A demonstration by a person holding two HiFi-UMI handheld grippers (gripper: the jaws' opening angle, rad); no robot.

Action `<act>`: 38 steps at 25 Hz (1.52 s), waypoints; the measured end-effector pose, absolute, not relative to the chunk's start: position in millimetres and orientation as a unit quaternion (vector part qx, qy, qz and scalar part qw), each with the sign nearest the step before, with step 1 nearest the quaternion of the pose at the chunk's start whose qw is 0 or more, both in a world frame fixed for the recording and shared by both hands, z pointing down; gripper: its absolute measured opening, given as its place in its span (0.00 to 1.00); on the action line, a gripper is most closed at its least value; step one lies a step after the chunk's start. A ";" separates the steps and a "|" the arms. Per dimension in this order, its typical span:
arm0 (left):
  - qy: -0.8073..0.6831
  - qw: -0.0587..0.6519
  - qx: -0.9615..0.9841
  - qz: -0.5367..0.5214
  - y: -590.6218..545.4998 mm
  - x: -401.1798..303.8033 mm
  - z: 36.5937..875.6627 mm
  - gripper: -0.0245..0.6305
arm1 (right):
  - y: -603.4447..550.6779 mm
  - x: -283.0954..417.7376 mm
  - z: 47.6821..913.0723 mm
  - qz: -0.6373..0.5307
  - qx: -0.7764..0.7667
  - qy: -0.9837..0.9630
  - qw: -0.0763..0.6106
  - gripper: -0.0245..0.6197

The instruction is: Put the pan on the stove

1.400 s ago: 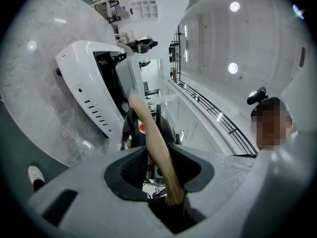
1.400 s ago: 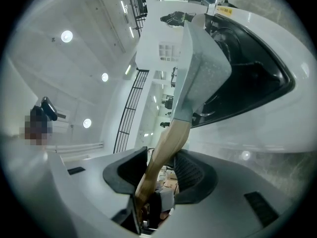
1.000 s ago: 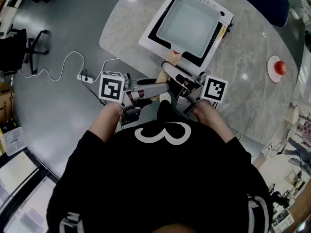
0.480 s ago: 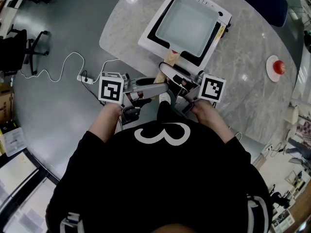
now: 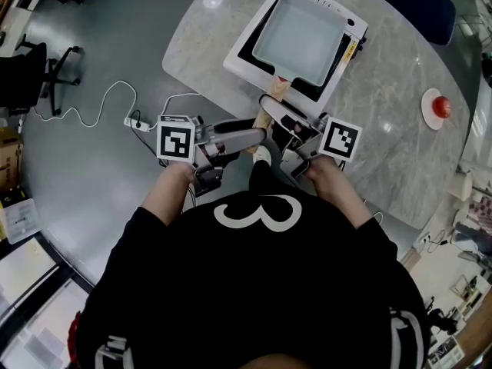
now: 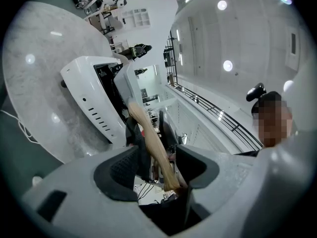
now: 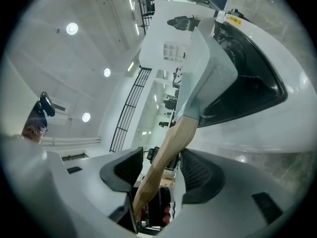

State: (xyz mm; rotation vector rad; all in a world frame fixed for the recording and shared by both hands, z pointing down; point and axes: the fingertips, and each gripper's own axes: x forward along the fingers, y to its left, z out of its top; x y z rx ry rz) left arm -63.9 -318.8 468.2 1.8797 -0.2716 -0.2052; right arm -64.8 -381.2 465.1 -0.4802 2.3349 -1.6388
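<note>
A square pale grey pan (image 5: 301, 35) rests flat on the white stove (image 5: 244, 56) on the marble table. Its wooden handle (image 5: 275, 91) points toward me over the table's edge. My left gripper (image 5: 257, 134) and right gripper (image 5: 298, 129) meet at the handle's end from either side. In the left gripper view the handle (image 6: 148, 138) runs between the opening jaws of the left gripper (image 6: 156, 165), with gaps to both pads. In the right gripper view the handle (image 7: 168, 148) likewise lies between the opening jaws of the right gripper (image 7: 161, 170), unpressed. The pan (image 7: 208, 78) sits on the stove (image 7: 257, 123).
A small white plate with a red object (image 5: 440, 108) lies at the table's right side. On the floor to the left are a power strip with a white cable (image 5: 134, 121) and an office chair (image 5: 46, 75). A blue chair (image 5: 419, 6) stands beyond the table.
Both grippers stay at the handle's end. The pan keeps its place on the stove. The whole scene has shifted slightly in the head view.
</note>
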 end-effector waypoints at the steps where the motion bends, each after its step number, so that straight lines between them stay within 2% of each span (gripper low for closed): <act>1: -0.118 0.578 0.802 -0.089 -318.2 -65.3 468.7 0.39 | -381.1 -64.6 465.1 -0.562 -0.166 0.801 0.124 0.35; 16: -0.144 0.567 0.804 -0.100 -286.6 -69.0 461.0 0.39 | -357.3 -35.2 457.9 -0.545 -0.205 0.801 0.142 0.35; 26: -0.174 0.559 0.806 -0.083 -238.8 -74.2 458.2 0.38 | -314.1 -29.5 399.9 -0.471 -0.191 0.843 0.176 0.35; 29: -0.184 0.551 0.810 -0.086 -223.6 -74.8 452.0 0.34 | -293.7 -29.6 383.9 -0.449 -0.183 0.856 0.178 0.32; 33: -0.193 0.499 0.840 -0.087 -208.2 -70.3 425.1 0.22 | -270.5 -23.7 364.9 -0.422 -0.180 0.870 0.183 0.17; 38: -0.191 0.433 0.875 -0.103 -187.1 -60.3 375.2 0.13 | -241.4 -14.5 330.8 -0.385 -0.174 0.883 0.204 0.12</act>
